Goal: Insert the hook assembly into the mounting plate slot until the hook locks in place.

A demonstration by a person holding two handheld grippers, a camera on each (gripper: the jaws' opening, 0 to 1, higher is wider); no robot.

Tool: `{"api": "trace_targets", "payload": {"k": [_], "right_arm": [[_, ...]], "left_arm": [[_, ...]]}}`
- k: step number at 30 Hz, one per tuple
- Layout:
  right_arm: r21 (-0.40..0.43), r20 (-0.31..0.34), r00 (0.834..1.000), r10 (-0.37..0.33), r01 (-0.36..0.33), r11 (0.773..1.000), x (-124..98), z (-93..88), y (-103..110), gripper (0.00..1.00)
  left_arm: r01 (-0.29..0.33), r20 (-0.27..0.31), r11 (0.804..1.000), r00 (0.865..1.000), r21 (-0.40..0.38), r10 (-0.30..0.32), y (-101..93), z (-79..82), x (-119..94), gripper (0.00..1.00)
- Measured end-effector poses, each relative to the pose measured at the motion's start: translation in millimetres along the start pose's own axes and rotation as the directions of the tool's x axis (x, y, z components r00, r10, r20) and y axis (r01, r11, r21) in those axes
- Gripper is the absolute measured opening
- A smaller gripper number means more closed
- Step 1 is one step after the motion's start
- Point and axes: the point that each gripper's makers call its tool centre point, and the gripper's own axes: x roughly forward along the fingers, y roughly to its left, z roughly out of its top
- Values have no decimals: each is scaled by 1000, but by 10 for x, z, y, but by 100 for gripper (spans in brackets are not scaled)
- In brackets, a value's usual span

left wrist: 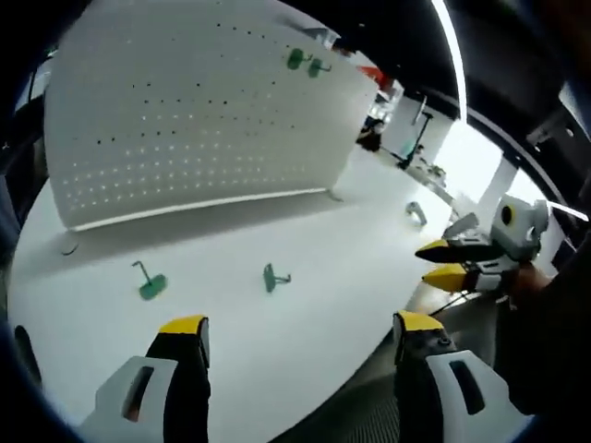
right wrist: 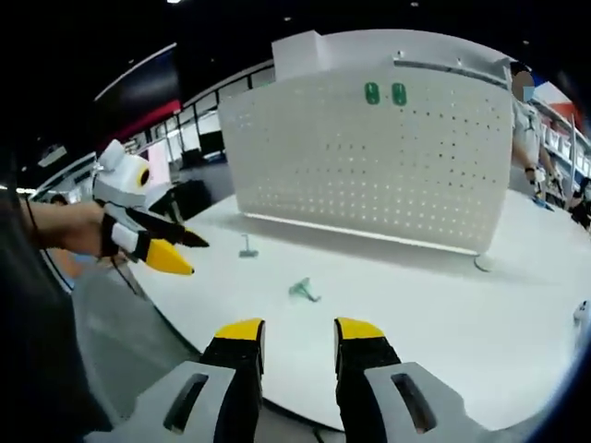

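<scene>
I count one white pegboard (left wrist: 203,129) standing on one white table (left wrist: 323,268). Two green hooks (left wrist: 306,63) hang on the board near its top edge (side by side). Two more green hooks lie loose on the table: one (left wrist: 148,281) farther left in the left gripper view, the other (left wrist: 274,277) nearer the middle. One small grey piece (left wrist: 416,213) lies off to the right.

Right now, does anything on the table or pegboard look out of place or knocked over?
Nothing looks damaged or spilled. Two green hooks hang on the white pegboard; two more green hooks lie loose on the white table, not yet mounted. Both tools, left and right, are open and empty.
</scene>
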Motion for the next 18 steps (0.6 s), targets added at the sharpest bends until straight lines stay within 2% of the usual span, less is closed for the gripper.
{"api": "trace_targets", "payload": {"k": [3, 6, 11, 18], "right_arm": [[-9, -20, 1000, 11, -12, 1000, -13, -55, 23, 29], [-8, -33, 999, 21, -21, 1000, -26, -82, 34, 29], [-8, -46, 999, 28, -29, 1000, -54, -93, 24, 29], [-45, -77, 996, 39, -43, 998, -72, -122, 6, 29]], "left_arm": [[23, -7, 1000, 1000, -4, -23, -49, -5, 101, 88], [28, -42, 999, 999, 31, -27, -46, -45, 225, 83], [30, -52, 1000, 998, 8, -29, -31, -41, 379, 77], [26, -107, 998, 994, 49, -21, 21, -44, 675, 70]]}}
